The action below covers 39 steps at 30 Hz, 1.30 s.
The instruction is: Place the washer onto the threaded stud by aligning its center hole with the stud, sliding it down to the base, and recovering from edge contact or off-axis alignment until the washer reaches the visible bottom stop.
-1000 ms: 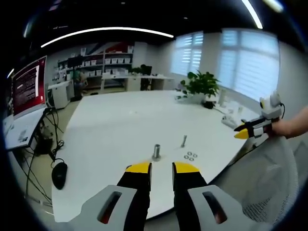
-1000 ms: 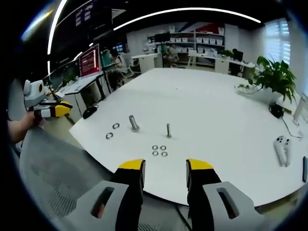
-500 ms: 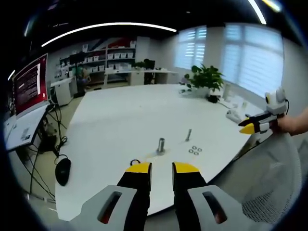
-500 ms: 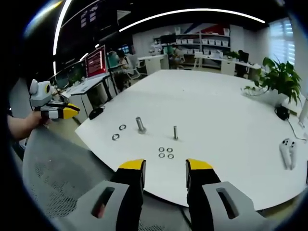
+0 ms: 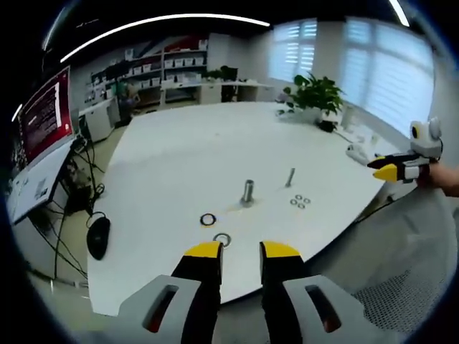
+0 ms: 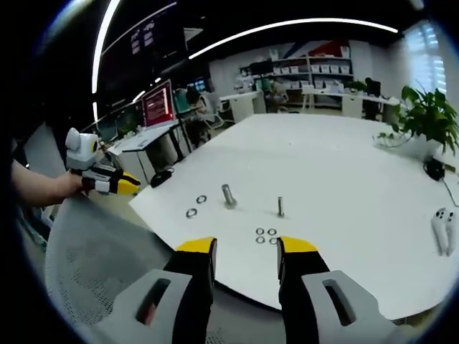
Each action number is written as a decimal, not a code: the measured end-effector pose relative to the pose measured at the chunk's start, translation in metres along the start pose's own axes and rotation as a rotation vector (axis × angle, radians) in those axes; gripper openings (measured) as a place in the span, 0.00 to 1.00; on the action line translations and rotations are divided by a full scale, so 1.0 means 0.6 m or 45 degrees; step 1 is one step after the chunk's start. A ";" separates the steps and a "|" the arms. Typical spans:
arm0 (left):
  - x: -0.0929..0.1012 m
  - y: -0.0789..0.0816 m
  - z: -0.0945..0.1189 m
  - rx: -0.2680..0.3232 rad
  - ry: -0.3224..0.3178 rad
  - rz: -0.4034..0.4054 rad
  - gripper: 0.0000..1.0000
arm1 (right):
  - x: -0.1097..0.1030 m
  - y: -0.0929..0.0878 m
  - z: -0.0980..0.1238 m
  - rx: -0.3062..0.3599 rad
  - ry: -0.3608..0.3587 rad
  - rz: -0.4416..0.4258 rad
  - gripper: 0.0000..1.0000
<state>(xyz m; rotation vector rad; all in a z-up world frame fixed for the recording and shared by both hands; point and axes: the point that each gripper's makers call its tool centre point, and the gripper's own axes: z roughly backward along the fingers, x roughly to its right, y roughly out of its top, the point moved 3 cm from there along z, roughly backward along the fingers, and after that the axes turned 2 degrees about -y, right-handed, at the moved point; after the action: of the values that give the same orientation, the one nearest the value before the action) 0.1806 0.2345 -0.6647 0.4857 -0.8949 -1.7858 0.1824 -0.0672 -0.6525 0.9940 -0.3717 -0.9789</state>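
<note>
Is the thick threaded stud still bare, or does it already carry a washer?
Bare as far as visible: the thick stud stands upright, and two large washers lie flat on the table beside it.

- You won't find a readable word or number in either view.
- The monitor [image 5: 44,118] at the edge of the left gripper view shows pale lines of text on red, too blurred for you to read.
- In the right gripper view the same kind of red screen [image 6: 158,104] is too small to make out.
</note>
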 end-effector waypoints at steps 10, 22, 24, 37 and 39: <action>0.003 -0.004 -0.001 -0.021 -0.010 0.002 0.20 | -0.011 0.013 0.001 0.067 0.074 -0.026 0.38; -0.003 -0.010 -0.003 -0.063 0.007 0.031 0.21 | -0.015 0.006 -0.004 0.018 0.097 0.005 0.38; -0.003 -0.016 -0.007 -0.093 0.001 0.013 0.21 | -0.014 0.008 -0.005 0.026 0.092 -0.007 0.38; 0.013 -0.020 -0.014 -0.139 -0.093 0.009 0.25 | -0.005 0.001 -0.007 -0.012 0.052 -0.009 0.37; 0.025 -0.025 -0.016 -0.171 -0.146 -0.014 0.24 | -0.004 0.002 -0.006 -0.003 0.050 -0.018 0.37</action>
<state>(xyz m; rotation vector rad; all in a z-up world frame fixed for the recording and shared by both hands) 0.1721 0.2199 -0.6814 0.3049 -0.8454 -1.8845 0.1841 -0.0627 -0.6529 1.0133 -0.3310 -0.9709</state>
